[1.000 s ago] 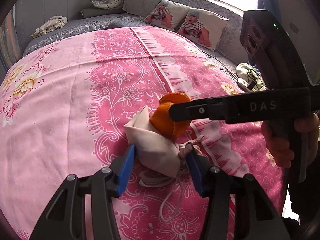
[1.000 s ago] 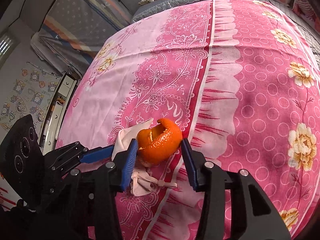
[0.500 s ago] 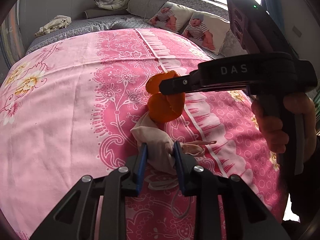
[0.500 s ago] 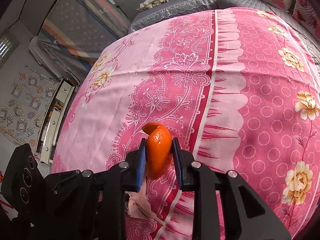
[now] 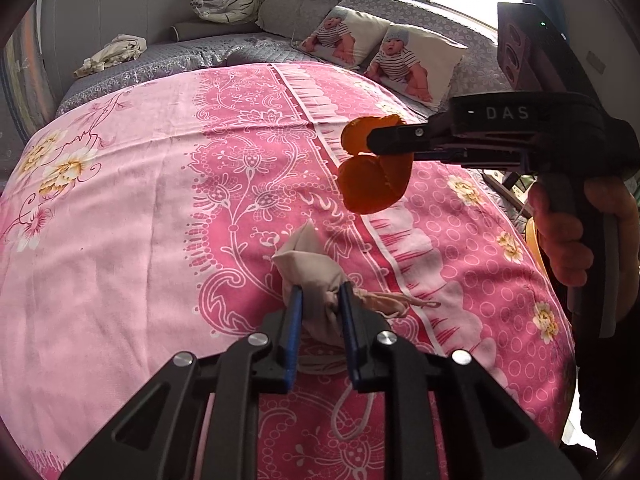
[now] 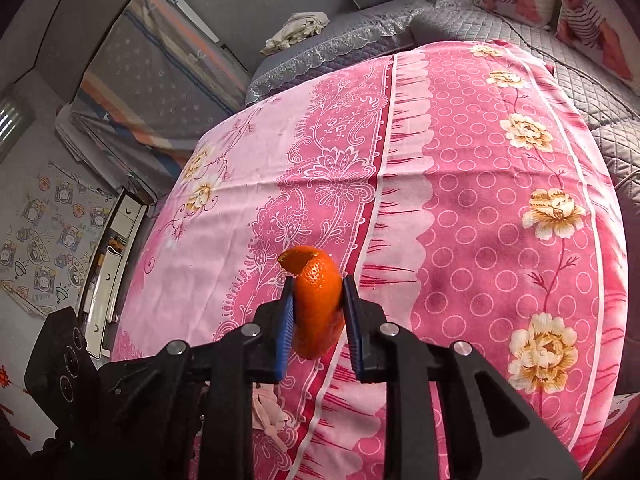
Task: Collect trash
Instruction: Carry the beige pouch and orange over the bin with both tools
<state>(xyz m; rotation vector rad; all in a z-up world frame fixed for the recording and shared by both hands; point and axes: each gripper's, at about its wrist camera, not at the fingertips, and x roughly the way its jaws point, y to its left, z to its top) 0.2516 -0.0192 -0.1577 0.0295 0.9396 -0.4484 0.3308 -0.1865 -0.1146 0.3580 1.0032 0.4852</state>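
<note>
An orange peel (image 6: 318, 300) is clamped between the blue pads of my right gripper (image 6: 318, 292) and held up above the pink bedspread (image 6: 460, 184). In the left wrist view the peel (image 5: 374, 178) hangs from the right gripper (image 5: 372, 142), above and to the right of a crumpled beige face mask (image 5: 316, 276). My left gripper (image 5: 319, 300) is shut on that mask, which lies on the bedspread (image 5: 120, 220) with its white ear loop (image 5: 352, 416) trailing toward me. Part of the mask (image 6: 268, 408) shows under the right gripper.
Two baby-print pillows (image 5: 416, 60) and a grey cushion (image 5: 300, 12) lie at the head of the bed. A toy tiger (image 5: 228, 2) and a crumpled cloth (image 5: 112, 52) sit on the grey quilt. A folded mattress (image 6: 160, 80) leans against the wall.
My left gripper has closed on the mask. My right gripper has closed on the orange peel and lifted it up and away from the mask.
</note>
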